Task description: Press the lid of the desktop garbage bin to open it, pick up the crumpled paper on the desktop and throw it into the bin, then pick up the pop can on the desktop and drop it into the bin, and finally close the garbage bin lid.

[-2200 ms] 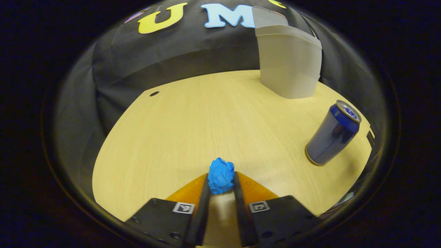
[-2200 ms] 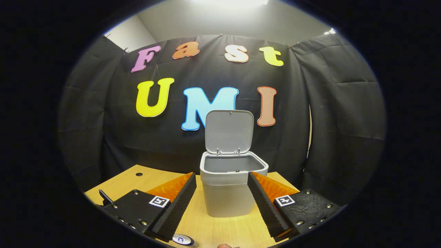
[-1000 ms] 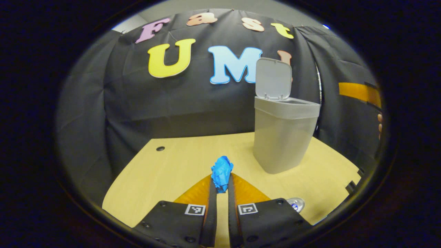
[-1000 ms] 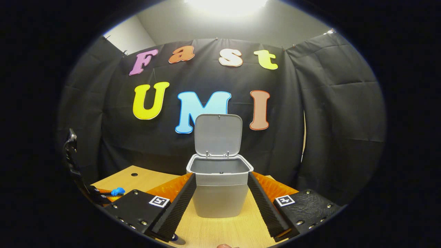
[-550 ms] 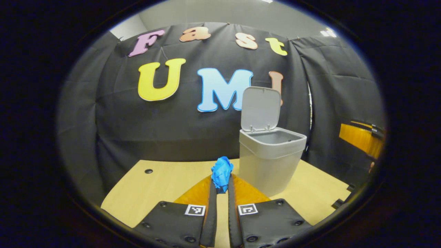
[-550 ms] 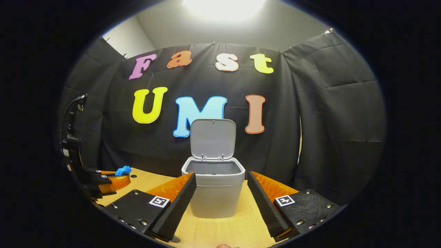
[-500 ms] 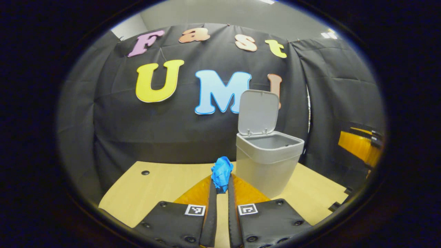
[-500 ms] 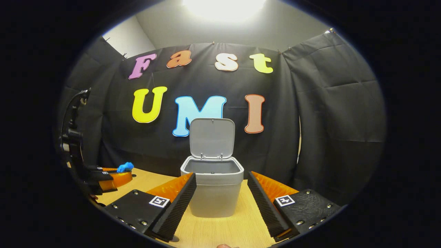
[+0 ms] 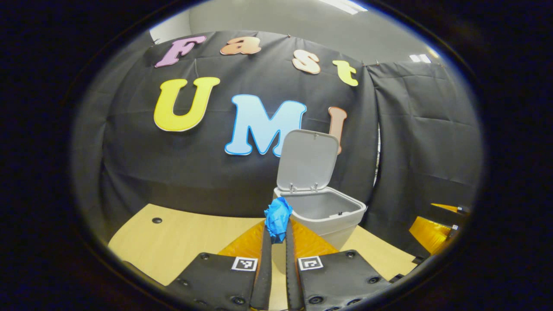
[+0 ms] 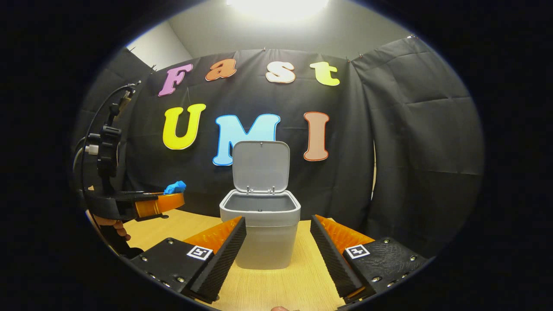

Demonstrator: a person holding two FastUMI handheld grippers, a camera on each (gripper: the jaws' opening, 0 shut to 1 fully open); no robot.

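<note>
The grey bin (image 9: 328,216) (image 10: 260,235) stands on the wooden table with its lid (image 9: 307,160) (image 10: 261,166) raised upright. My left gripper (image 9: 276,231) is shut on the blue crumpled paper (image 9: 277,217), held in the air just left of the bin's rim, at rim height. In the right gripper view the same left gripper (image 10: 175,194) shows at the left with the paper (image 10: 175,187) at its tip, a hand below it. My right gripper (image 10: 278,224) stands open, low in front of the bin, with nothing between its fingers.
The wooden table (image 9: 190,229) (image 10: 276,289) runs back to the black cloth wall. A small dark hole (image 9: 157,220) marks its far left. Part of the right gripper (image 9: 432,226) shows at the right edge of the left gripper view.
My left gripper has risen from the table with the paper and moved toward the bin, now level with its rim. The right gripper has drifted slightly and stays open.
</note>
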